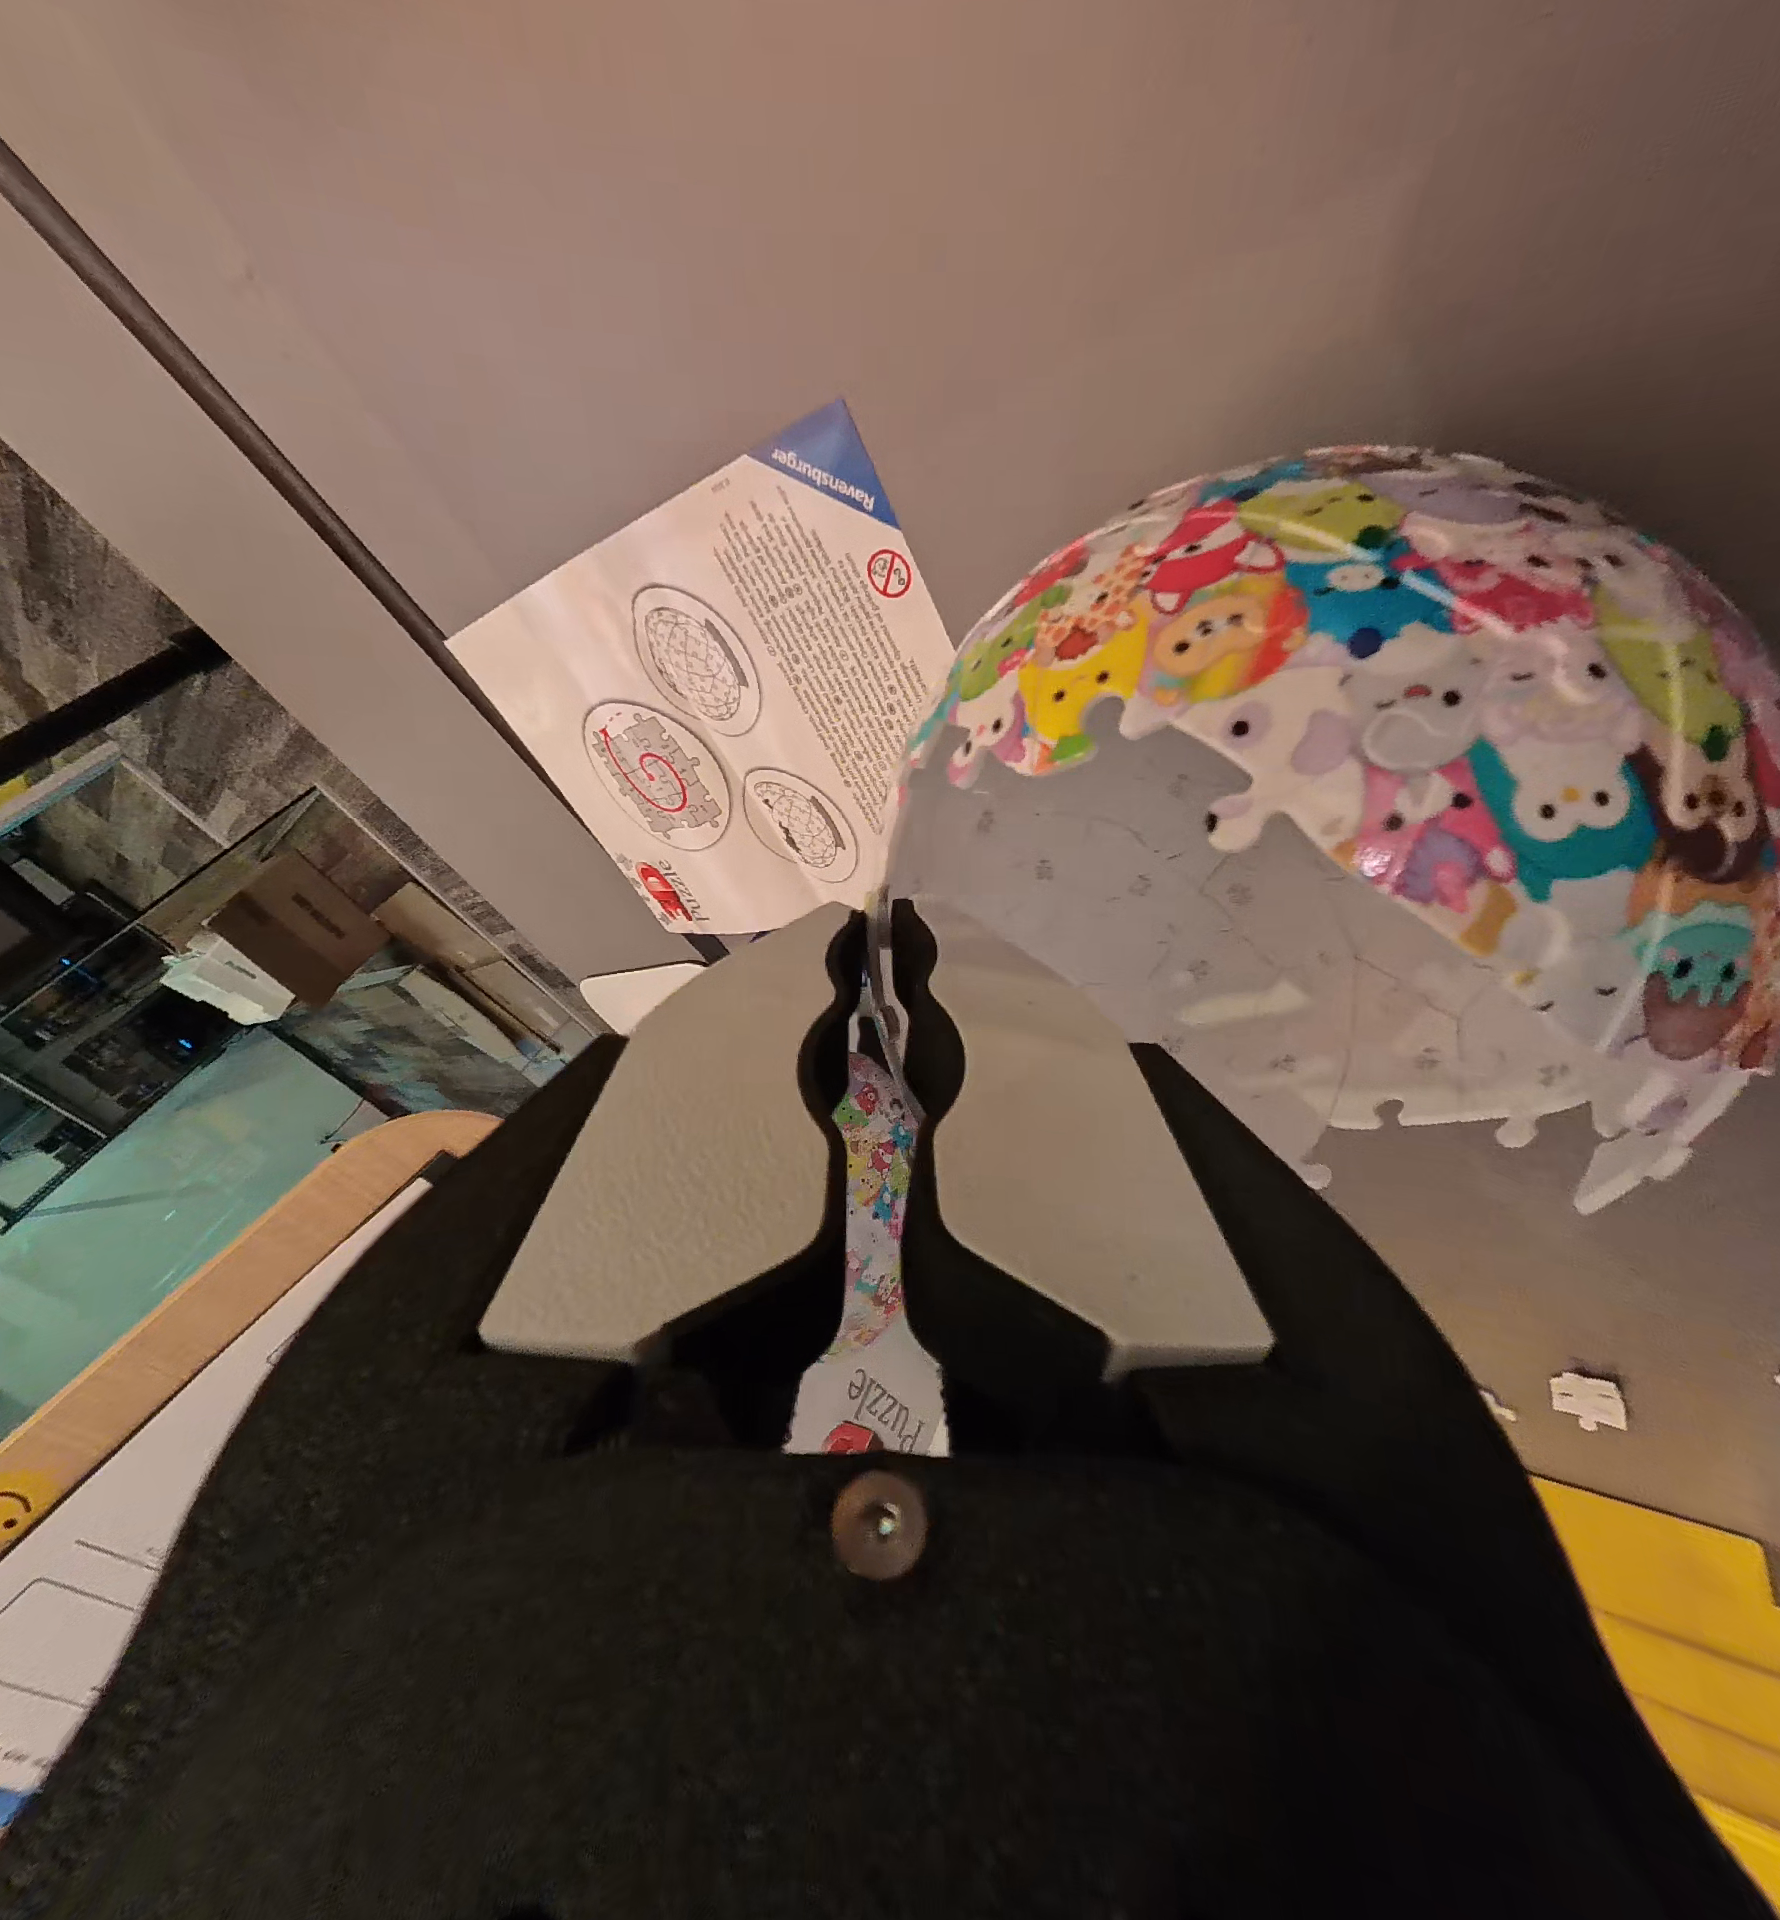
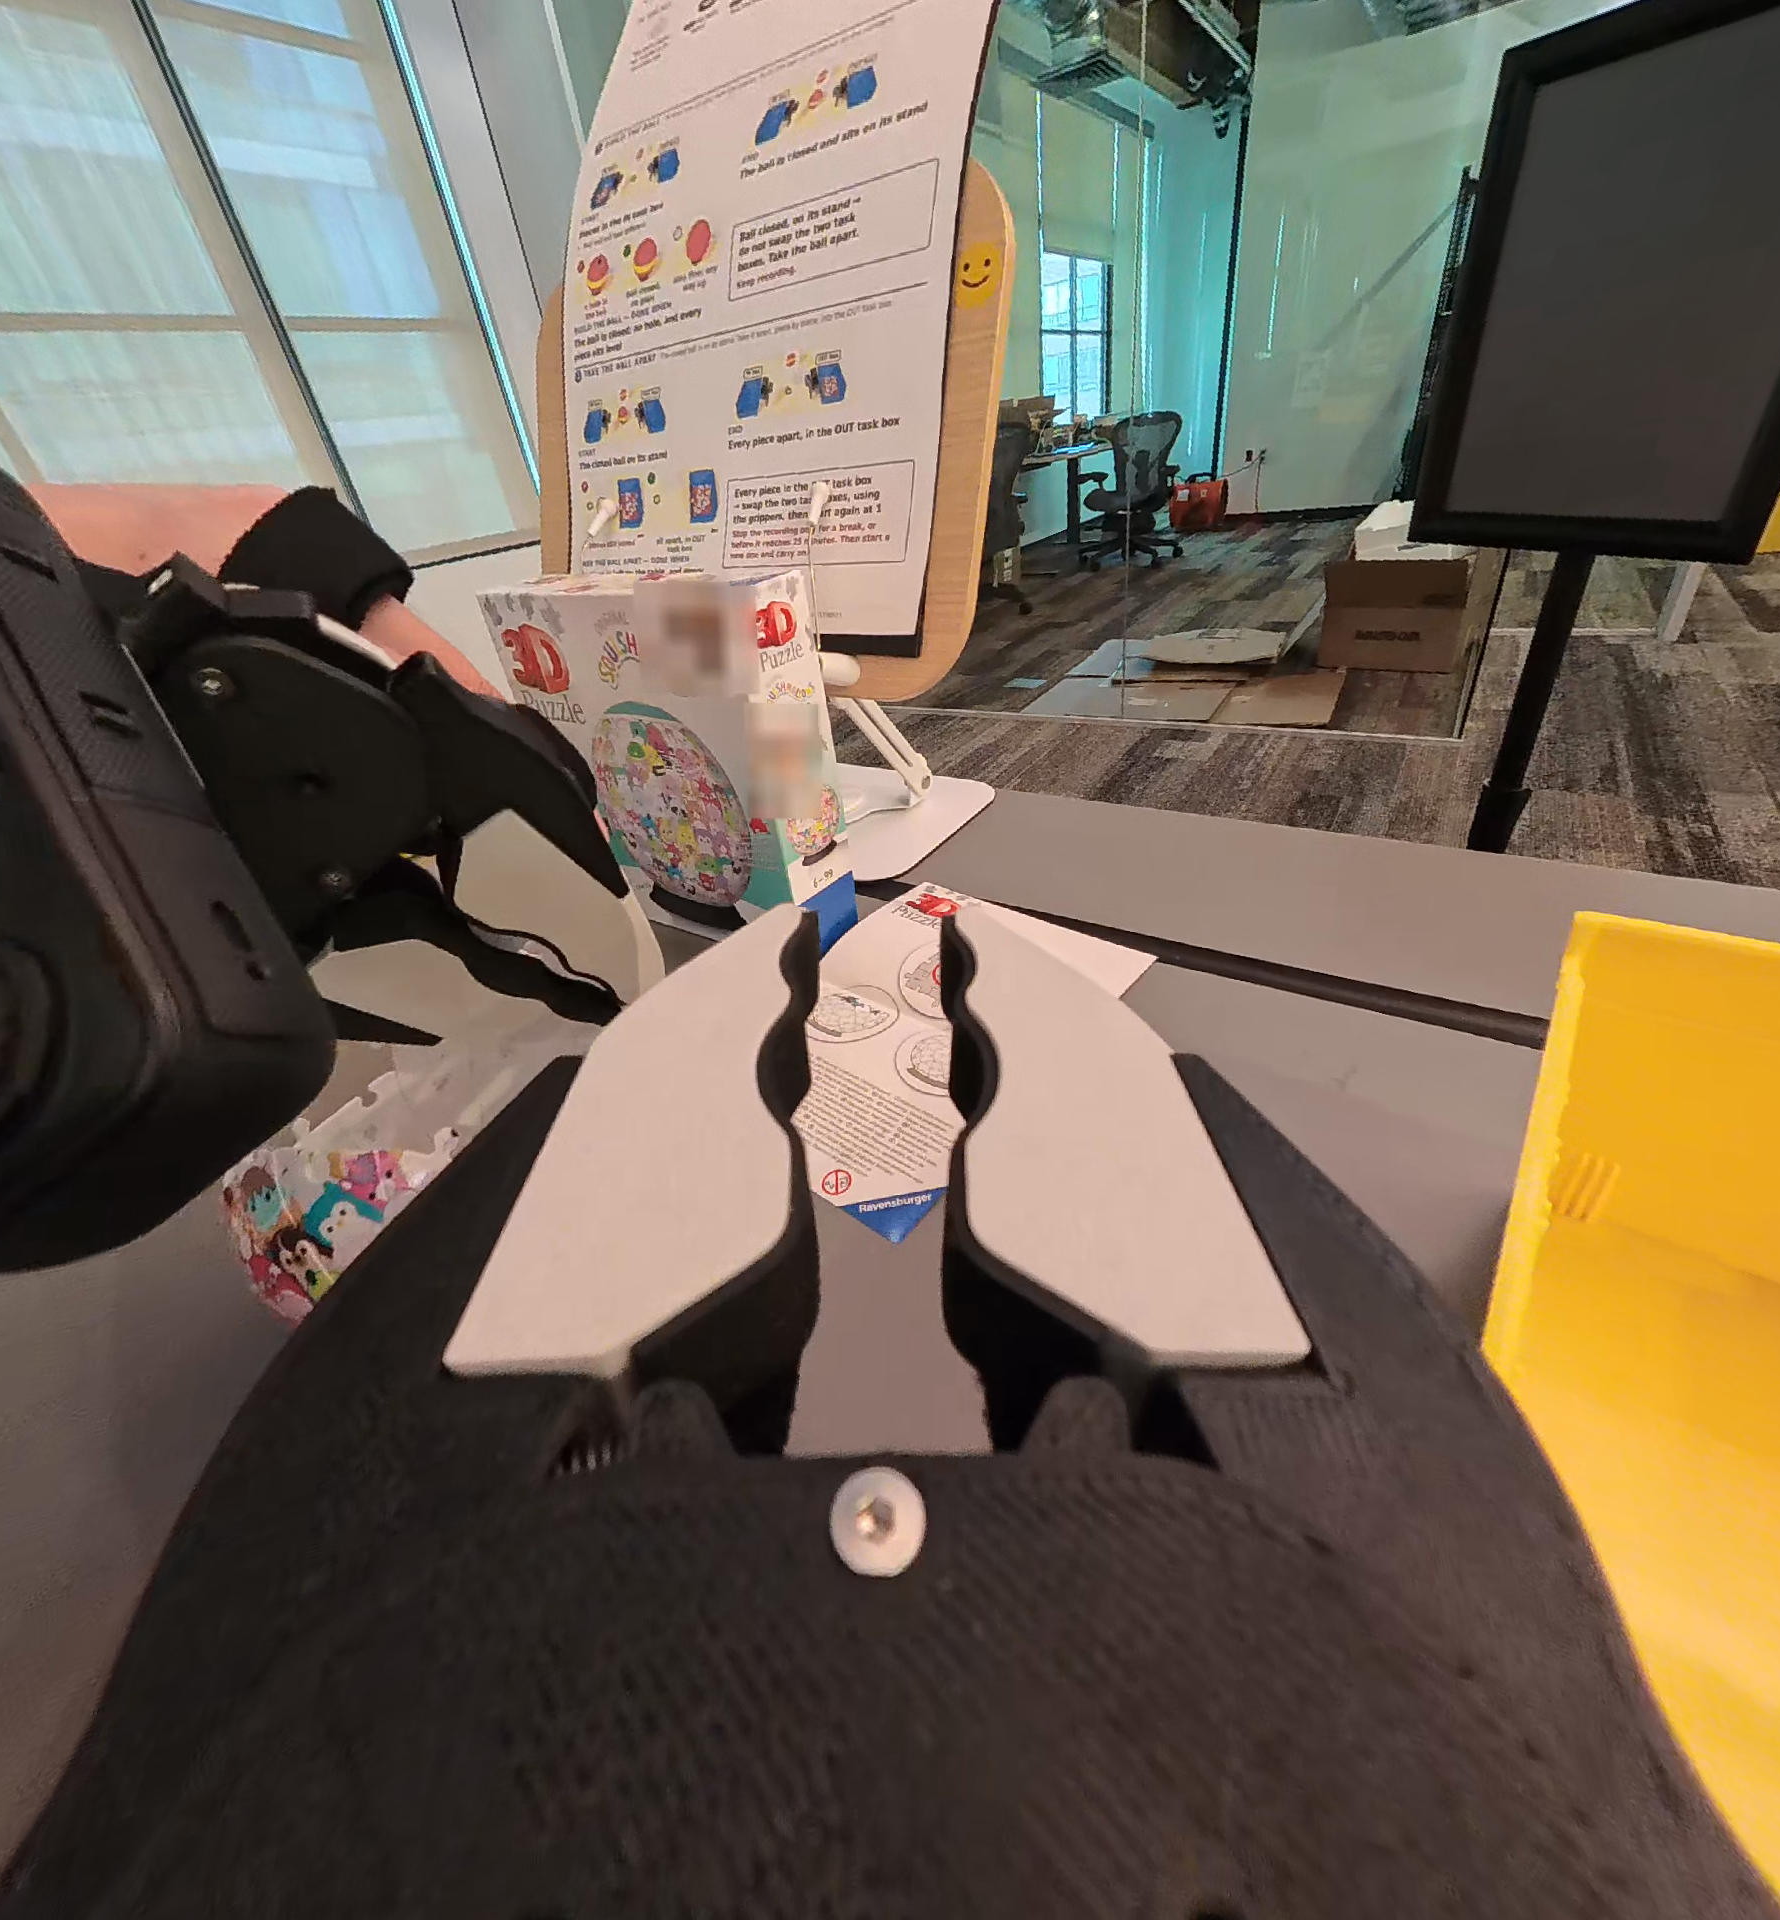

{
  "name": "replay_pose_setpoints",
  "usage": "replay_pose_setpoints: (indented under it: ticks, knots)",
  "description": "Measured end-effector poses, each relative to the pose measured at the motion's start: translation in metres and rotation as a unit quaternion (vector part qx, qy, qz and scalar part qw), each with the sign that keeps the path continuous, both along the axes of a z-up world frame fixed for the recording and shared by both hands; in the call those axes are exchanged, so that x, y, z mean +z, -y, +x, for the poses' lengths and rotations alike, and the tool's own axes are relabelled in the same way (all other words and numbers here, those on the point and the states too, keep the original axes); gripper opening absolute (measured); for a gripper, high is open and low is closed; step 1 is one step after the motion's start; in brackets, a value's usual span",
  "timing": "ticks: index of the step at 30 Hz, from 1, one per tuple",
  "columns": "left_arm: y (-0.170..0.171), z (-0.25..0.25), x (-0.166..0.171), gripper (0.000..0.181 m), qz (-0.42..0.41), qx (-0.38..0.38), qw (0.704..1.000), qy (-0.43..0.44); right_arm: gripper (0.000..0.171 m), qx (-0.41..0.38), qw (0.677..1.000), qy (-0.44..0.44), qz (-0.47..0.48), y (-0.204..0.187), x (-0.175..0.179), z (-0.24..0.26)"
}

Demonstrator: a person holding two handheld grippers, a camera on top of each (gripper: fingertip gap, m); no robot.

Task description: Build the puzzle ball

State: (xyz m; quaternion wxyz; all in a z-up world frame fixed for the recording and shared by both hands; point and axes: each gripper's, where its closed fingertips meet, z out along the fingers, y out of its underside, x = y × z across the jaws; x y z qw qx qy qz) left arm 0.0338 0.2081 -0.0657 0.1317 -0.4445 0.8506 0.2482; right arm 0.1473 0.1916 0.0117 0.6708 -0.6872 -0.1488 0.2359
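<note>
Your two tools, one half-built puzzle ball (image 1: pixel 1385 790)
Left tool (image 1: pixel 886 920) pinches the ball's rim; right tool (image 2: pixel 881 935) spread, empty; three loose pieces (image 1: pixel 1589 1400) and one leaflet (image 1: pixel 730 675) on worktop (image 1: pixel 1073 260).

An open-plan office: desk chairs (image 2: pixel 1135 488); glass partitions (image 2: pixel 1125 416); carpet floor (image 2: pixel 1644 727); cardboard boxes (image 2: pixel 1405 613).
</note>
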Motion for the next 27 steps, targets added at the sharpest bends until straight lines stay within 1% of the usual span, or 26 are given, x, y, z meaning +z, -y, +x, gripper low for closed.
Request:
replay_pose_setpoints:
  ticks: [1,8,13,16,17,20,21,22,24,27]
  knots:
    - [0.0,0.0,0.0,0.005,0.0,-0.001,1.0,-0.001,0.023,0.0,1.0,-0.001,0.0,0.0,0.0,0.0]
    - [0.003,0.002,0.001,0.004,-0.004,-0.017,1.0,-0.003,0.021,0.009,1.0,-0.008,0.001,0.001,0.001,-0.002]
    - [0.004,0.004,0.001,0.003,0.002,-0.03,1.0,-0.004,0.021,0.015,1.0,0.005,-0.005,0.001,-0.002,-0.007]
    - [0.007,0.006,0.001,0.005,-0.006,-0.028,1.0,0.007,0.021,0.022,1.0,0.012,-0.014,0.0,-0.007,-0.012]
    - [0.01,0.009,0.002,0.009,-0.009,-0.032,0.999,0.021,0.021,0.025,0.999,0.015,-0.019,0.0,-0.009,-0.014]
    - [0.018,0.015,0.014,0.03,-0.029,-0.028,0.996,0.082,0.022,0.032,0.999,0.03,-0.032,-0.002,-0.017,-0.019]
    - [0.023,0.014,0.02,0.032,-0.046,-0.019,0.993,0.105,0.022,0.035,0.998,0.036,-0.034,-0.003,-0.02,-0.021]
    - [0.028,0.013,0.028,0.032,-0.061,-0.015,0.989,0.137,0.022,0.044,0.997,0.042,-0.036,-0.003,-0.023,-0.025]
    - [0.03,0.011,0.051,0.029,-0.075,0.0,0.971,0.229,0.022,0.071,0.994,0.068,-0.043,-0.001,-0.031,-0.039]
    - [0.026,-0.005,0.079,0.022,-0.096,0.047,0.922,0.372,0.025,0.111,0.979,0.165,-0.048,0.007,-0.044,-0.064]
